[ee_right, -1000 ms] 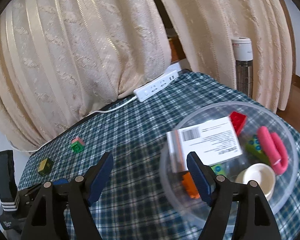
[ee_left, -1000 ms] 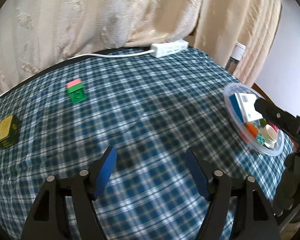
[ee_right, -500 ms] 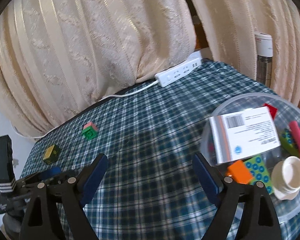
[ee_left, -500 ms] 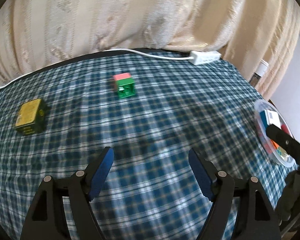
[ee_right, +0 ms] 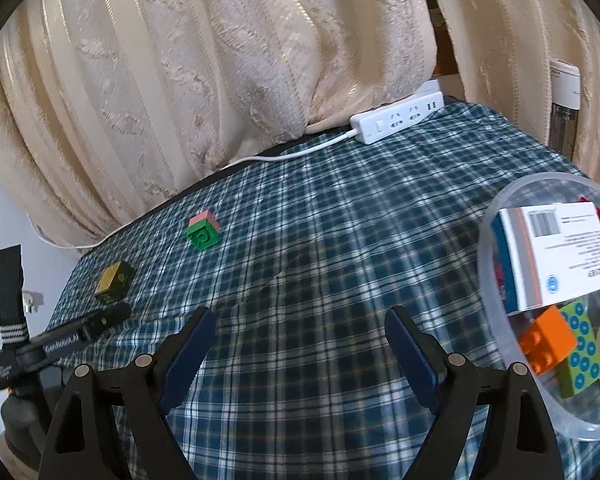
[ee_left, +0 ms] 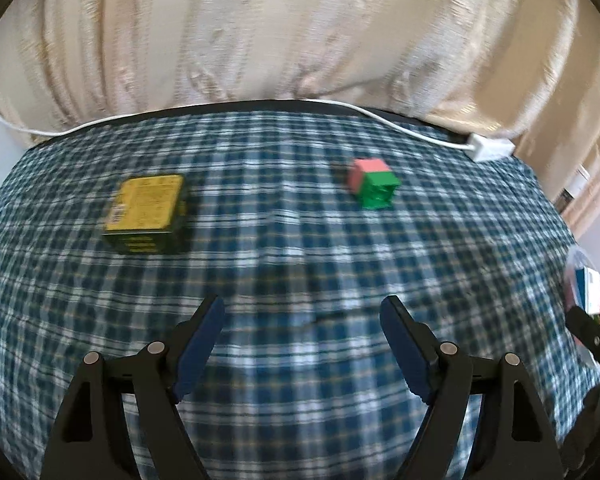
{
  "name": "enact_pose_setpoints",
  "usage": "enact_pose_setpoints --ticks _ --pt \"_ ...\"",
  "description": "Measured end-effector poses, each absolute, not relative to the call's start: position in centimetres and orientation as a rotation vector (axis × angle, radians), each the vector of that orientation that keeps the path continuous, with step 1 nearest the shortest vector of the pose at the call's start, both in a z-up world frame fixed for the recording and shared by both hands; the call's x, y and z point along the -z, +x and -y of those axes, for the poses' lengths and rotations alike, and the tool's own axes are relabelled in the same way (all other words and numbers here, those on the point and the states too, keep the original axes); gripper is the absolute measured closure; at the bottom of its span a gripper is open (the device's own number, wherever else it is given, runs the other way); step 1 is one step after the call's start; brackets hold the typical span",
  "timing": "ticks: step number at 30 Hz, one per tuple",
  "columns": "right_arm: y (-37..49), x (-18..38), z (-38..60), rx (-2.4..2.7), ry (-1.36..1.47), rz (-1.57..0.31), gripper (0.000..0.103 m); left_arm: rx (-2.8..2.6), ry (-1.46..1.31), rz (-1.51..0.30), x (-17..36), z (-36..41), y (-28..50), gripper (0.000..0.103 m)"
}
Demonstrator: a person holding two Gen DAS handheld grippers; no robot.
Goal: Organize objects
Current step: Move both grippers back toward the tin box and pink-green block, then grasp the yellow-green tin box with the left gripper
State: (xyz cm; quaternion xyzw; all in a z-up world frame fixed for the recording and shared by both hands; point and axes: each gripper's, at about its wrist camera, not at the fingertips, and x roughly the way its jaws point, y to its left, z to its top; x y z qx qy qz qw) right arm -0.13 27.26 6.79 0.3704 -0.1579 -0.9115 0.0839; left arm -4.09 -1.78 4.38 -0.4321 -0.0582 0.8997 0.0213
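A yellow-topped dark green box lies on the plaid cloth at the left; it also shows in the right wrist view. A pink and green brick lies to its right, also in the right wrist view. My left gripper is open and empty, above the cloth in front of both. My right gripper is open and empty, left of a clear bowl that holds a white carton, an orange brick and other small pieces.
A white power strip with its cord lies at the table's back edge under cream curtains. The bowl's edge shows at the far right of the left wrist view. A white heater stands beyond the table's right side.
The left gripper has swung left and closer to the box and brick, which now sit nearer the middle. The right gripper has drawn back left, away from the bowl.
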Motion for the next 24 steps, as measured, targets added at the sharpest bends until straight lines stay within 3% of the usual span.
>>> enact_pose_setpoints --ticks 24 --pt "-1.4 -6.0 -23.8 2.661 1.150 0.401 0.014 -2.958 -1.346 0.290 -3.3 12.5 -8.0 0.022"
